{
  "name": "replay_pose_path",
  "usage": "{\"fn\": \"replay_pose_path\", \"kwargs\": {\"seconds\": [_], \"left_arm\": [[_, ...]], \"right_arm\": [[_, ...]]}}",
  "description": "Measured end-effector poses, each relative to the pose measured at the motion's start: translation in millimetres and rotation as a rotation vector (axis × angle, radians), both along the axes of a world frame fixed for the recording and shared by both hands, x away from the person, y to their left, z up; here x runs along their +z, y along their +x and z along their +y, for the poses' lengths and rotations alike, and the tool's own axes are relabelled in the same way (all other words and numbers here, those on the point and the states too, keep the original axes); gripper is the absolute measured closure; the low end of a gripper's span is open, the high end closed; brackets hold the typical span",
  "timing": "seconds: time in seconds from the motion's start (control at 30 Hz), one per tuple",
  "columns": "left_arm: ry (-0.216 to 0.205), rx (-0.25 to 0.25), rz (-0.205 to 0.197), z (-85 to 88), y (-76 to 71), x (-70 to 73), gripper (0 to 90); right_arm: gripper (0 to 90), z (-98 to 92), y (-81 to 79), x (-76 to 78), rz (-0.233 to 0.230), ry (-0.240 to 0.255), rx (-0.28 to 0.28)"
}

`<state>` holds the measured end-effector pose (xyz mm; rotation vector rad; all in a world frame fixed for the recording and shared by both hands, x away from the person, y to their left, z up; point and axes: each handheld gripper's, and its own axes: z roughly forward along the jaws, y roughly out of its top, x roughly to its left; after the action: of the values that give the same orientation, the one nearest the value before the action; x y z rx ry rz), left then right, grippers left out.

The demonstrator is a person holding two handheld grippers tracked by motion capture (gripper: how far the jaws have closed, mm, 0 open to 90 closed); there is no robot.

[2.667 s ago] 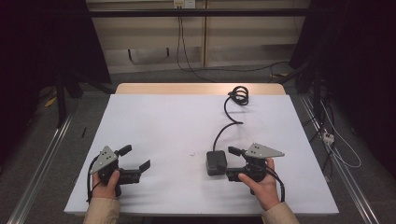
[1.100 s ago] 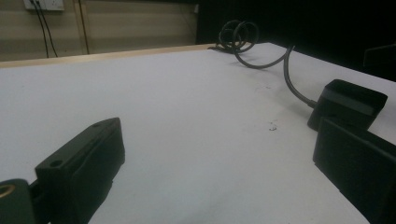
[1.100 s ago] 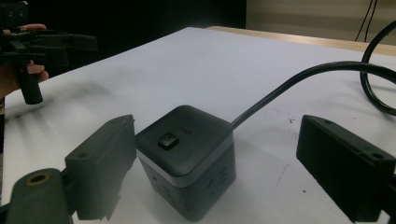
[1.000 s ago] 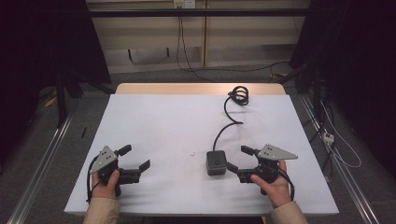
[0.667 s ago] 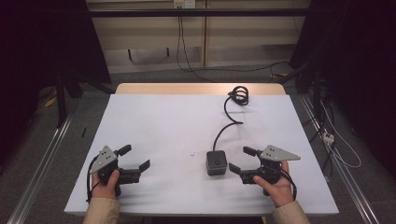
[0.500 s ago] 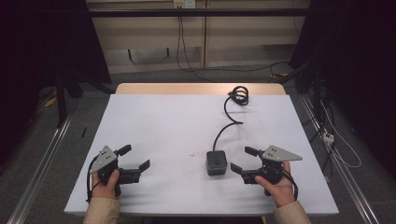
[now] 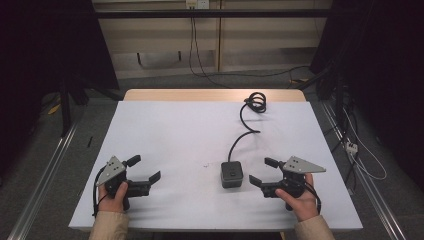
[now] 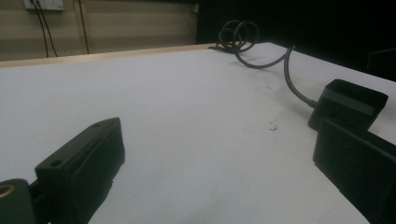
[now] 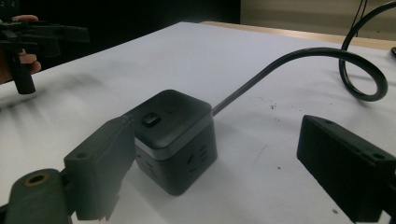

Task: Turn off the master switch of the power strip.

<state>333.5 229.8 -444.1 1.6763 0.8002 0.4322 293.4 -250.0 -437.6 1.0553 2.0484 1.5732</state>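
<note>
A black power cube (image 7: 231, 173) with a button on top sits on the white table (image 7: 190, 135), near the front and right of centre. Its black cable (image 7: 243, 131) runs back to a coil (image 7: 257, 101) at the far edge. My right gripper (image 7: 260, 171) rests just right of the cube, open, with its jaws pointing at the cube and a small gap between them and it. In the right gripper view the cube (image 9: 173, 126) stands just ahead of the left jaw, outside the right gripper (image 9: 217, 135). My left gripper (image 7: 146, 168) is open and empty at the front left. The left gripper view shows the cube (image 8: 350, 100) far right.
Wooden table edge (image 7: 210, 95) runs along the back. Loose cables lie on the floor (image 7: 350, 145) at the right, and a metal rail (image 7: 45, 175) lies along the left. The other hand's gripper (image 9: 42, 32) appears at the upper left of the right gripper view.
My right gripper has drawn back to the right, away from the cube it was close against. The cube and my left gripper have stayed put.
</note>
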Motion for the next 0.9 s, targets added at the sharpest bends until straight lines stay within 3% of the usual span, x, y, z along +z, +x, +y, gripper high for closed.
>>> {"fn": "replay_pose_path", "kwargs": {"seconds": [0.9], "left_arm": [[-0.001,0.001,0.001,0.0,0.1,0.0,1.9]], "right_arm": [[11.1,-14.4,-2.6,-3.0,-0.002,-0.016,-0.02]]}}
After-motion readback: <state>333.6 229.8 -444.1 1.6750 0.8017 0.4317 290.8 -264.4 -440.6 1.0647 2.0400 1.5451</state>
